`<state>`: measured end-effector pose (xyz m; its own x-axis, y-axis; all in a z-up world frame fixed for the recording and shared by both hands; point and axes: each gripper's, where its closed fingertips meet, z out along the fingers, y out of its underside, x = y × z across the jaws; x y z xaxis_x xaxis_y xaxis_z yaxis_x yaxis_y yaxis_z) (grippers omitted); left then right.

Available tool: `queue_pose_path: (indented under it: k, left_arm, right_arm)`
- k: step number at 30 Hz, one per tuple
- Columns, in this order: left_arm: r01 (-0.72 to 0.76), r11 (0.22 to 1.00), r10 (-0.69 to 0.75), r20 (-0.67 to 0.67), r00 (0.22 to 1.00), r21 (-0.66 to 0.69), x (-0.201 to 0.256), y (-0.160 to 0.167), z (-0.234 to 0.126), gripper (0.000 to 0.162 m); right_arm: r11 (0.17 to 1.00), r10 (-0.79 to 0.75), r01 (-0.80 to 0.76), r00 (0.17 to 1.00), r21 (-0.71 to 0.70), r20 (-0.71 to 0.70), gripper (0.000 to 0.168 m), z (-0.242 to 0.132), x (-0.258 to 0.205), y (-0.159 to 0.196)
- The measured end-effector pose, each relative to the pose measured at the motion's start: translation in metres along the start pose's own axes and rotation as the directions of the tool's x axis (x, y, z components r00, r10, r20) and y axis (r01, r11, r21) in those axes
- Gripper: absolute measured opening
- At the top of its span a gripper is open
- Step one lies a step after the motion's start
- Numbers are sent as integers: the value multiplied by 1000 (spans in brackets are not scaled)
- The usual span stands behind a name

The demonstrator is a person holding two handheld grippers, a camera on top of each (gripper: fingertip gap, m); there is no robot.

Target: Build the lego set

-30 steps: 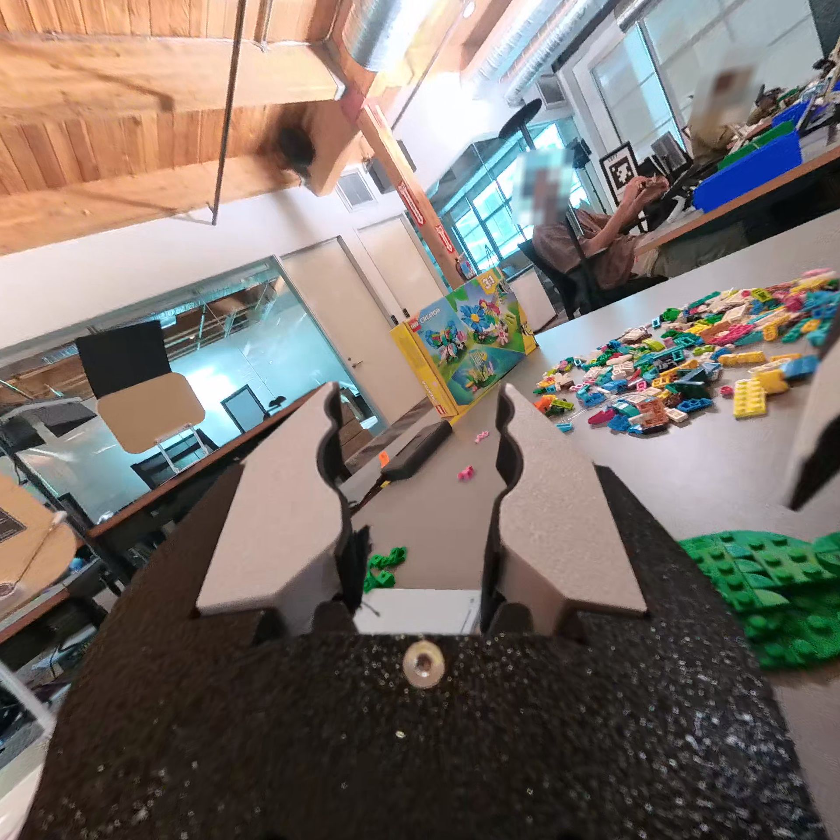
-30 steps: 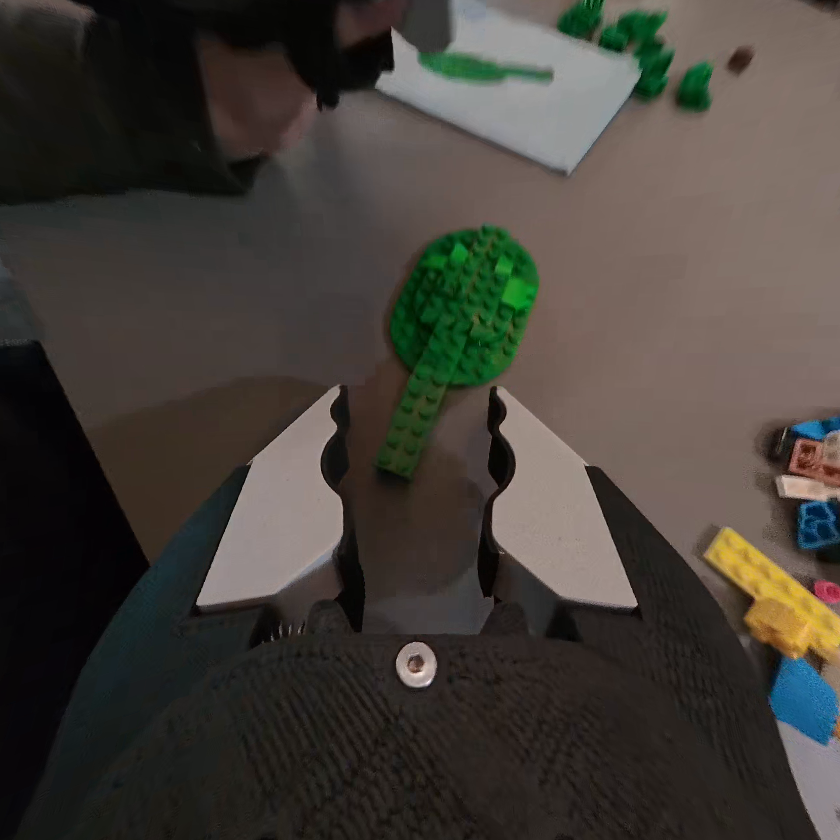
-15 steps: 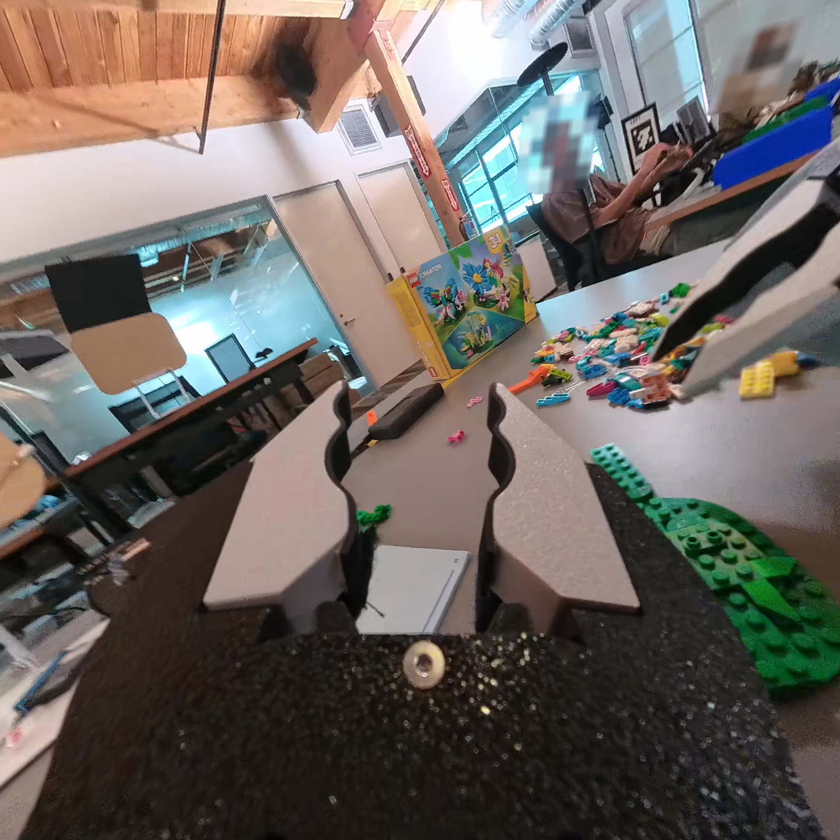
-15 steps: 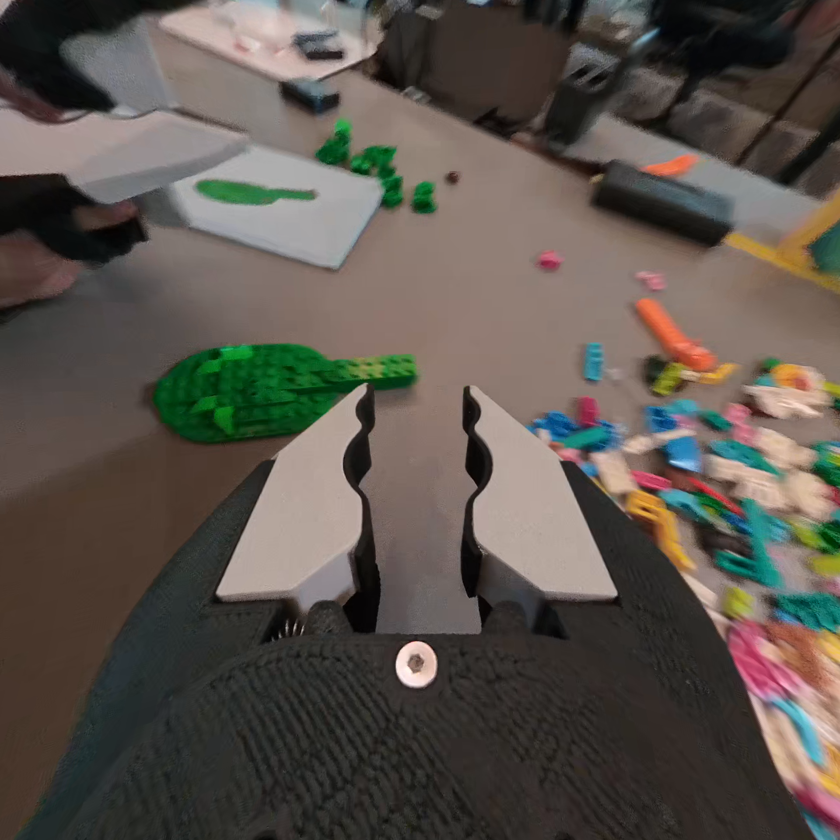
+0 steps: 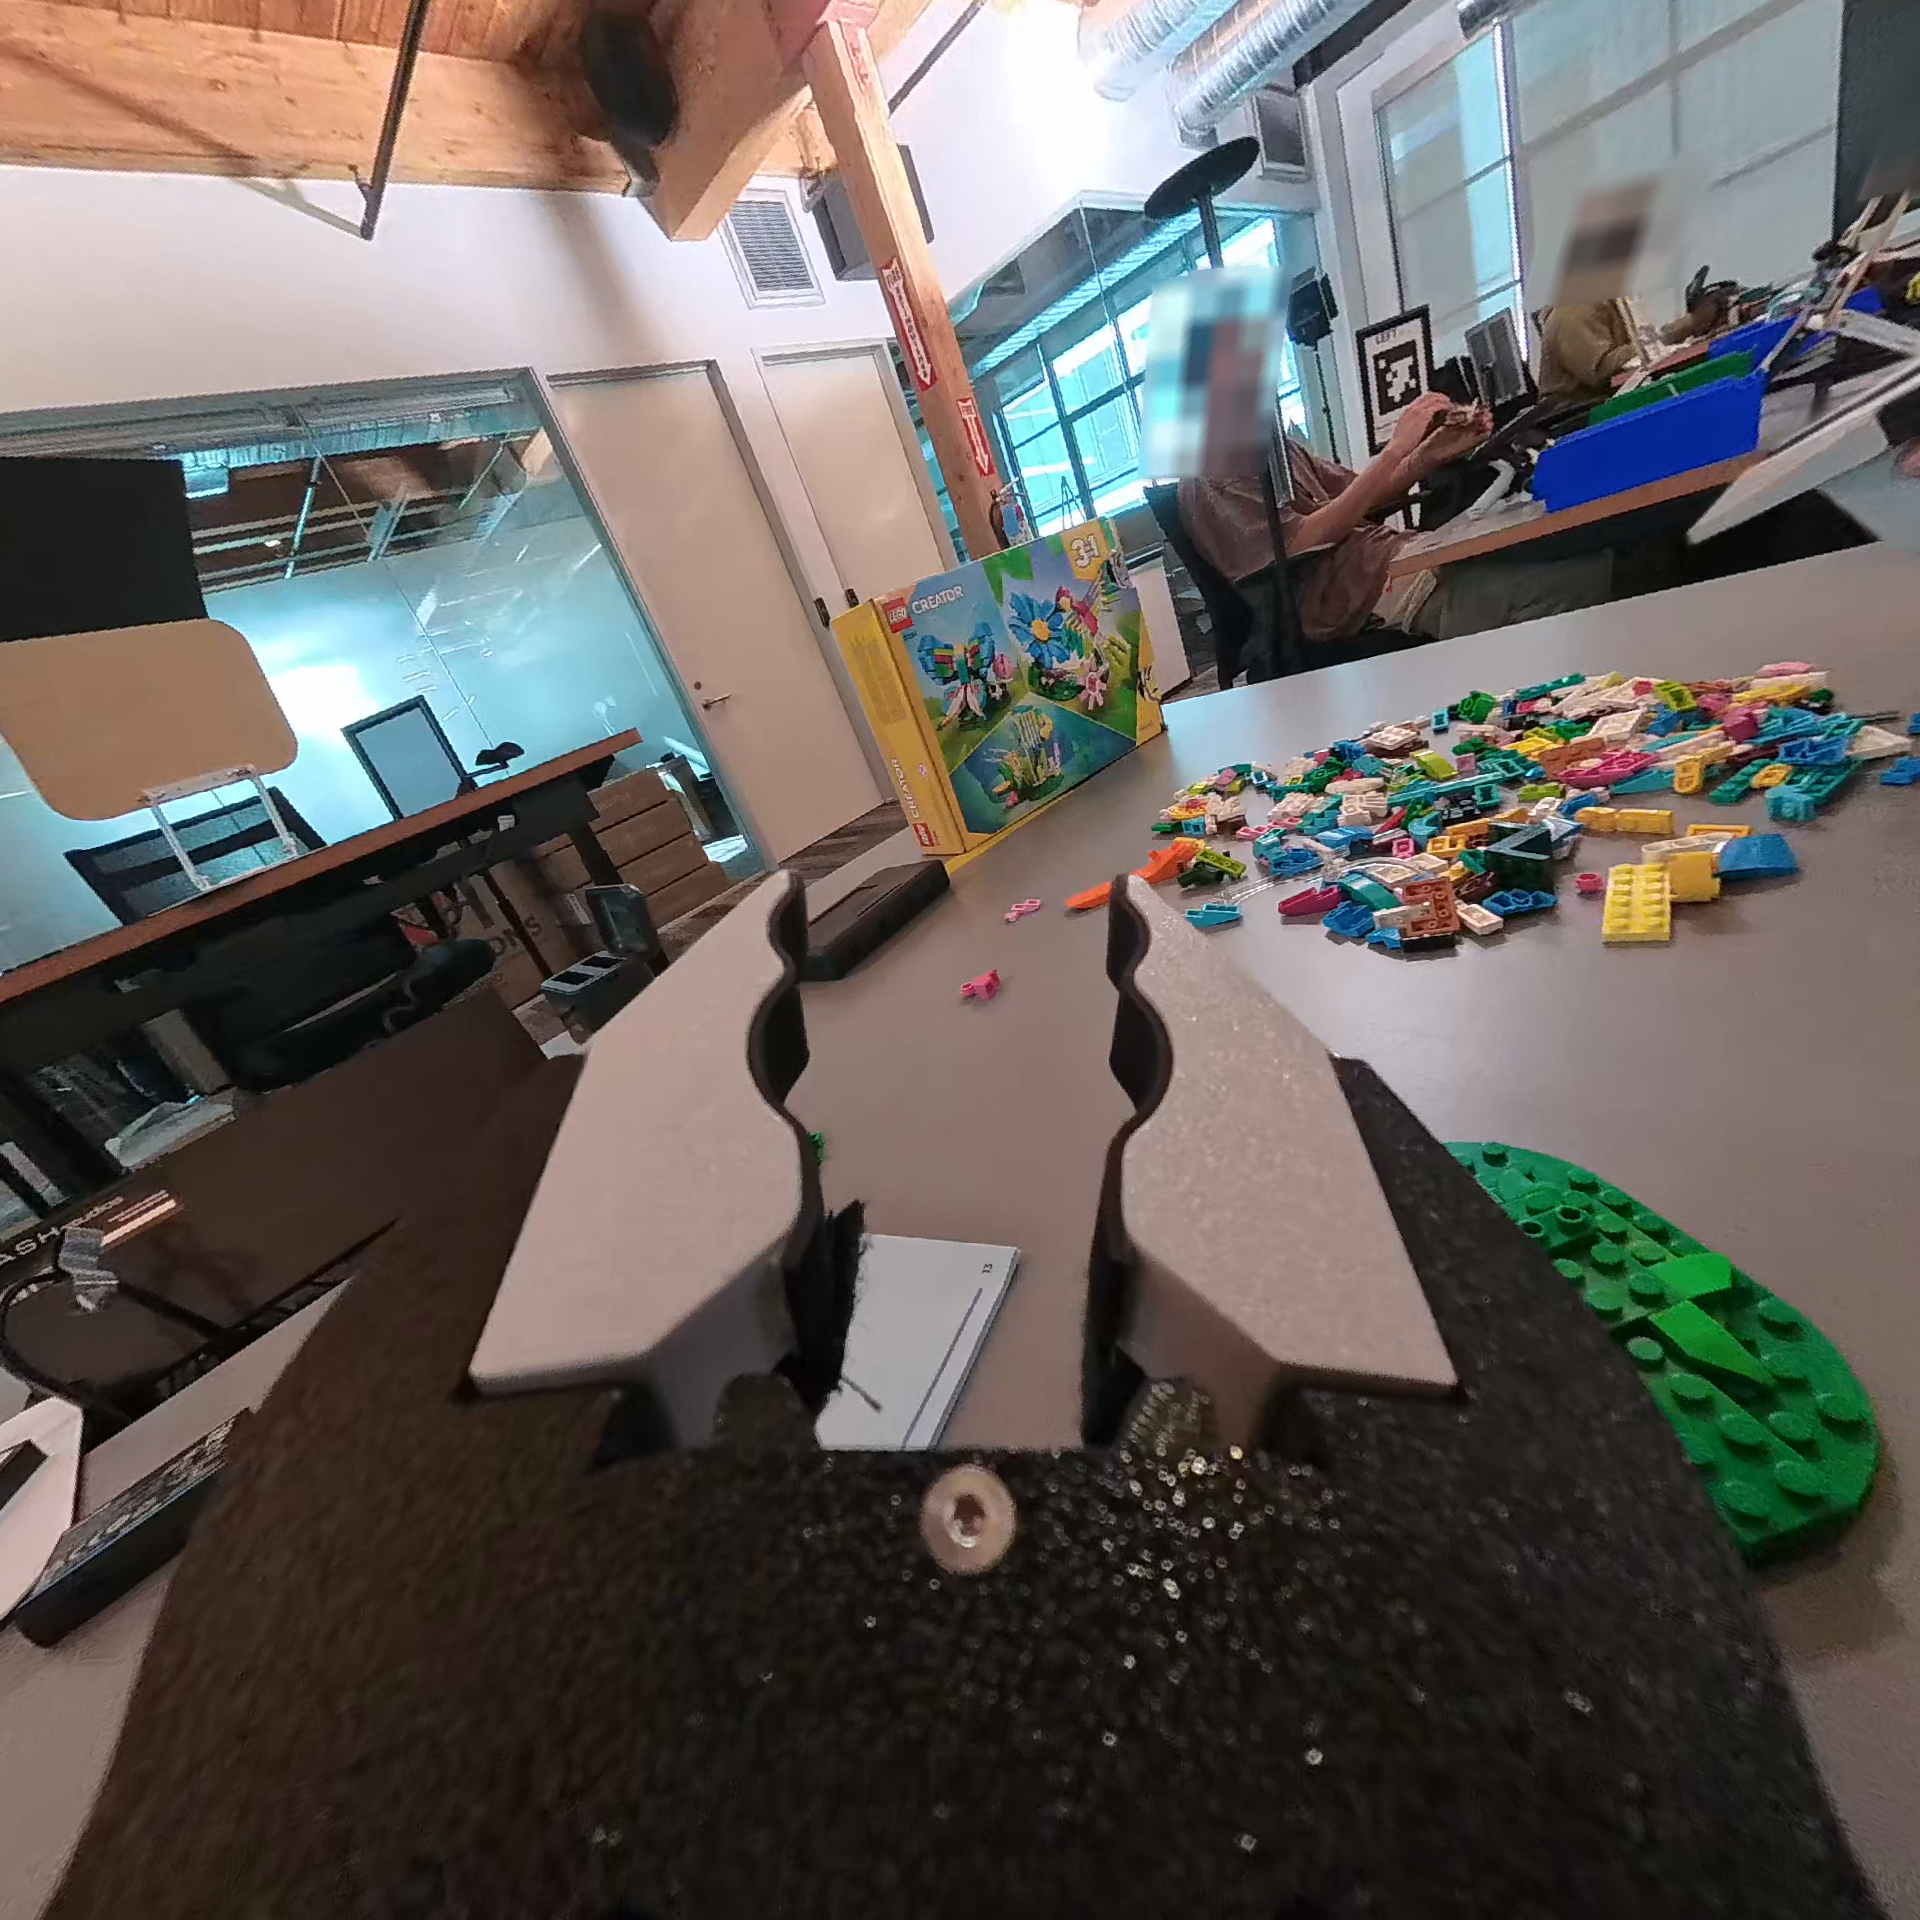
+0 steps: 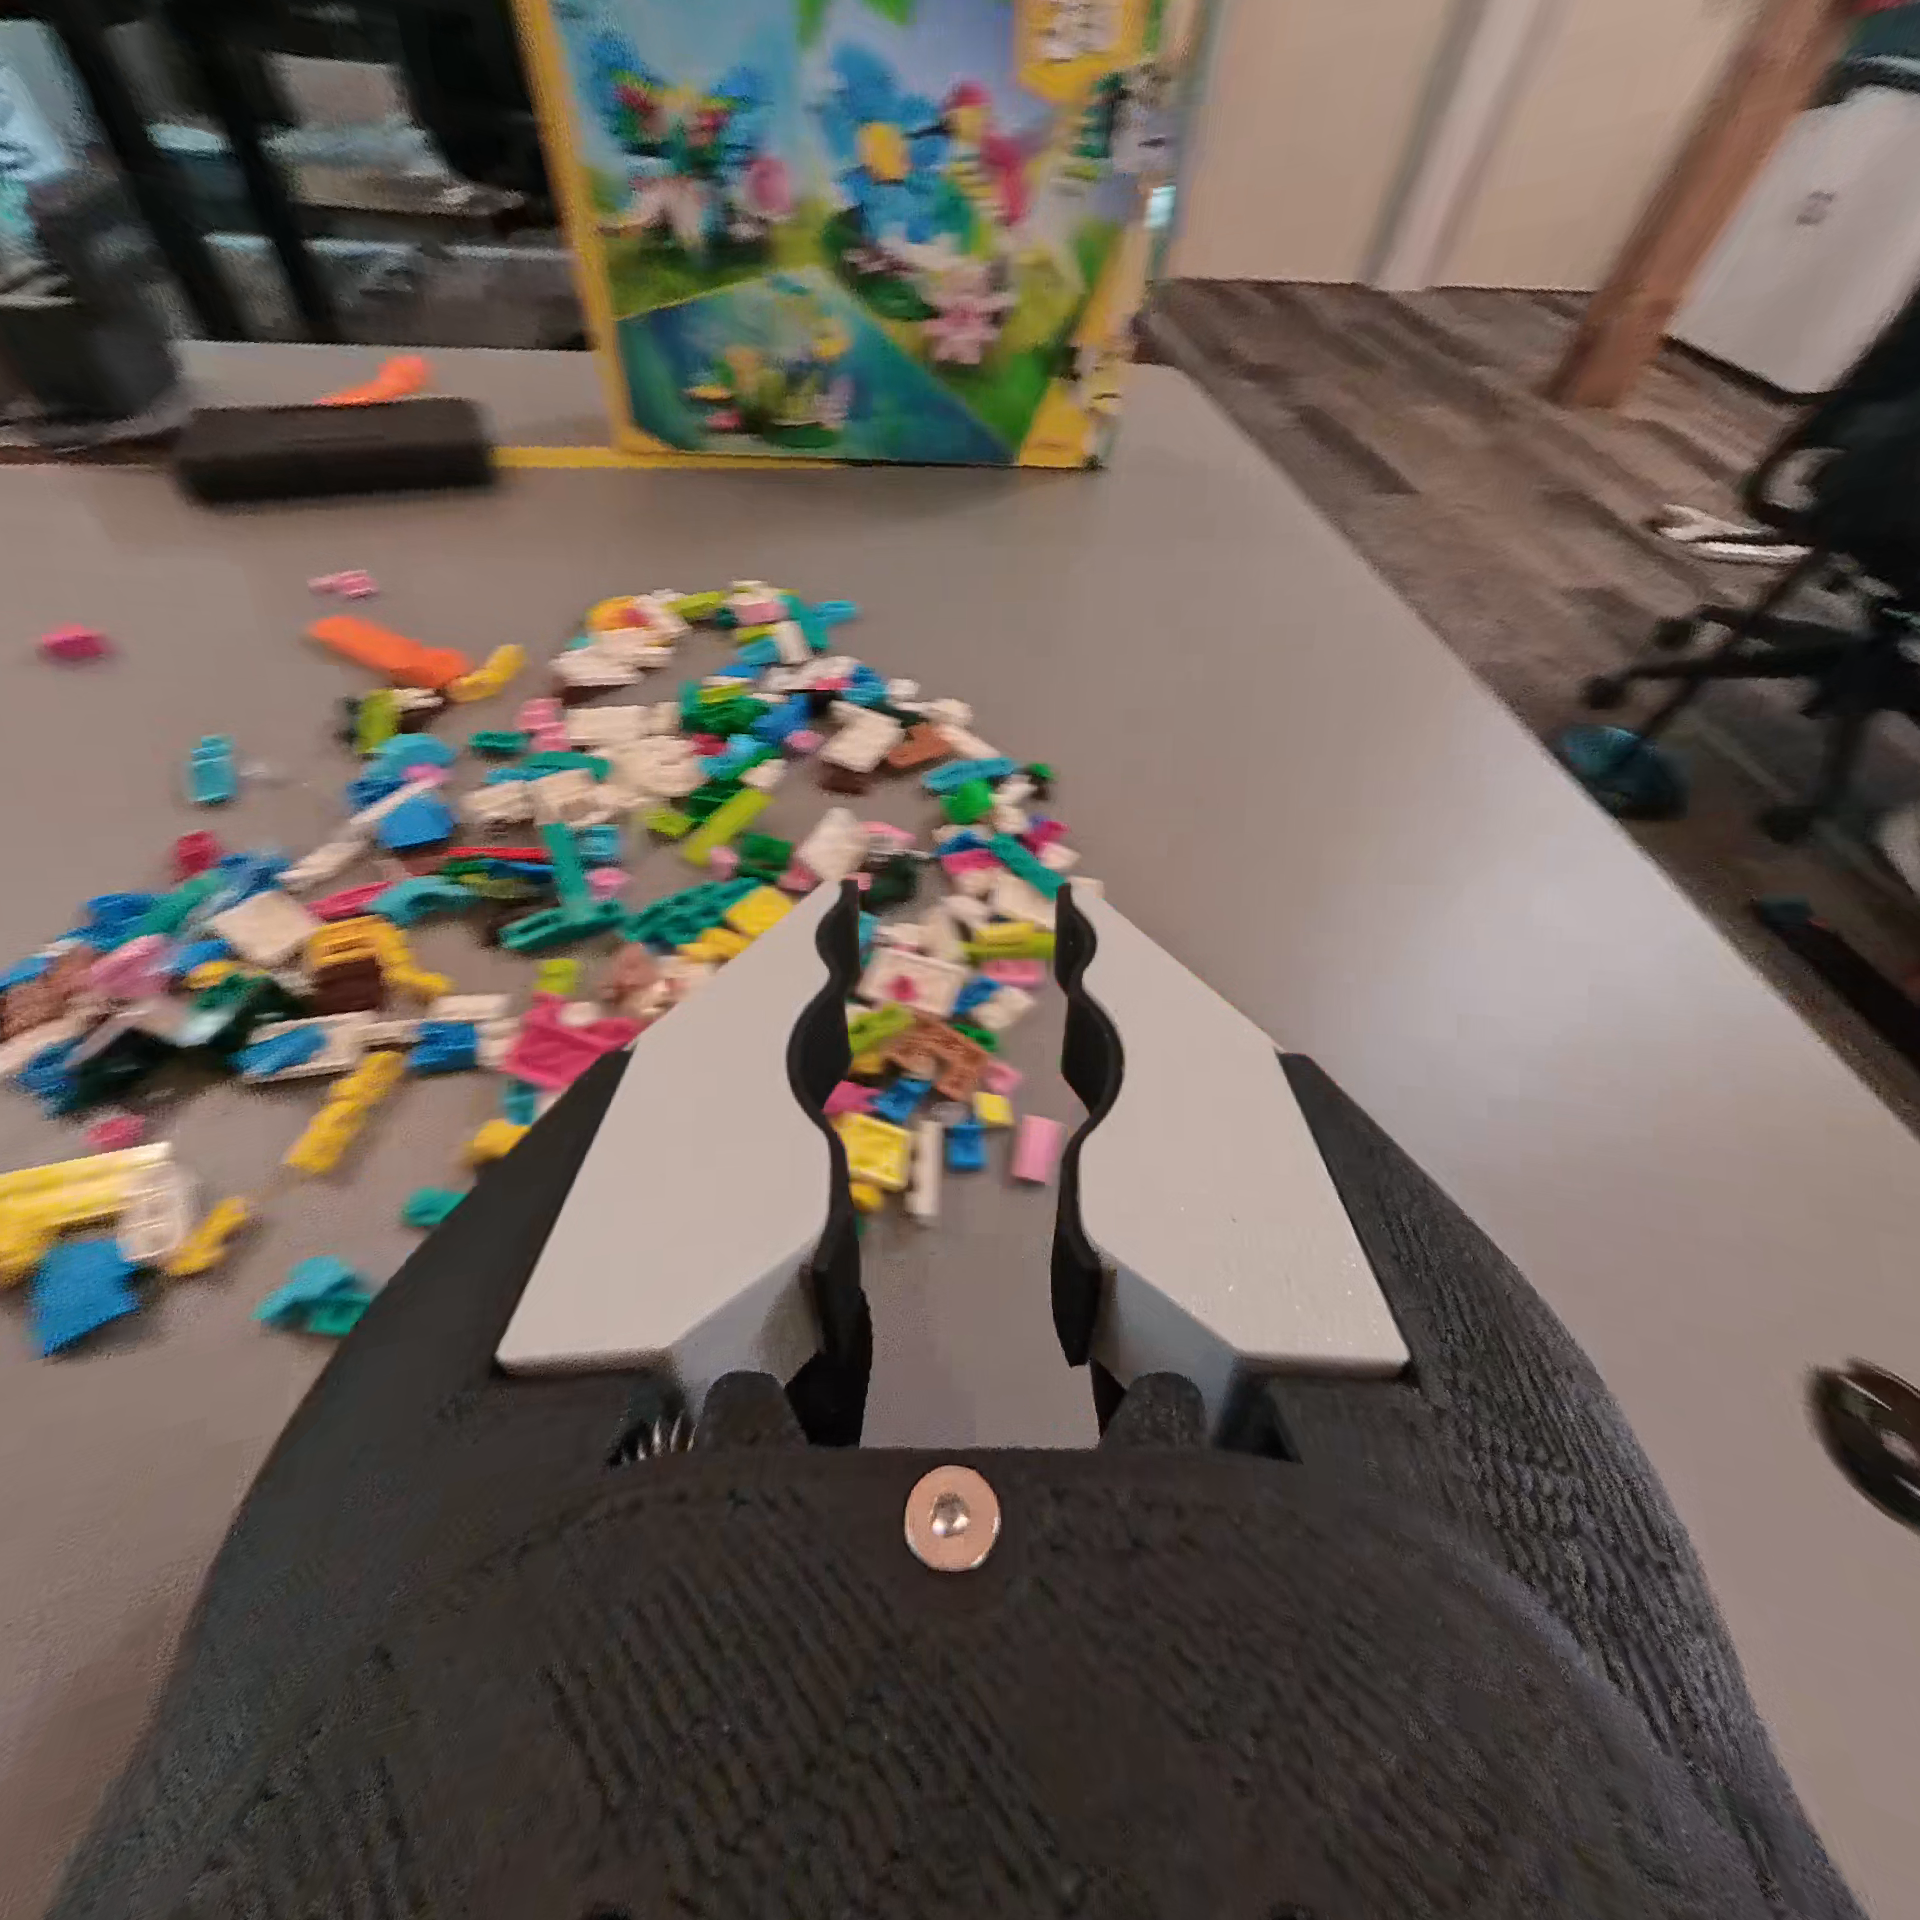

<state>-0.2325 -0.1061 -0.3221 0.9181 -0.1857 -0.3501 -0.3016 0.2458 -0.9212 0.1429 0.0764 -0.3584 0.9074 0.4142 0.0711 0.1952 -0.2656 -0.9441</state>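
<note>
Left gripper (image 5: 956,914) is hovering low over the grey table (image 5: 1558,1060), jaws standing apart, nothing between them. Green leaf-shaped build (image 5: 1704,1351) is lying flat on the table just right of this gripper's body, partly hidden by it; its long axis is running from near right toward far left, rounded end nearest the camera. White instruction booklet (image 5: 925,1330) is showing through the gap between the fingers.

Right gripper (image 6: 956,904) is also released and empty, pointing toward the upright set box (image 6: 862,229) at the far table edge. Loose brick pile (image 6: 582,883) is spreading under and left of its tips; view is motion-blurred. A black bar-shaped object (image 6: 332,447) is lying left of the box.
</note>
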Motion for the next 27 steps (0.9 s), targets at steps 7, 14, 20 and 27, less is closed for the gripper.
queue_pose_path:
  k: [7,14,20,27]
  left_arm:
    - [27,999,-28,-75,997,-23,12,5,3,55]
    - [26,999,-27,-69,997,-25,14,4,4,68]
    - [39,999,-40,-76,996,-27,14,4,4,67]
    - [31,999,-22,-237,971,33,43,-5,2,66]
  right_arm:
    - [993,100,-94,991,74,-85,40,-4,39,15]
    - [992,102,-93,988,81,-117,41,-4,49,19]
    - [966,230,-207,962,158,-149,40,-4,65,13]
    - [954,260,-236,959,187,-112,38,0,61,8]
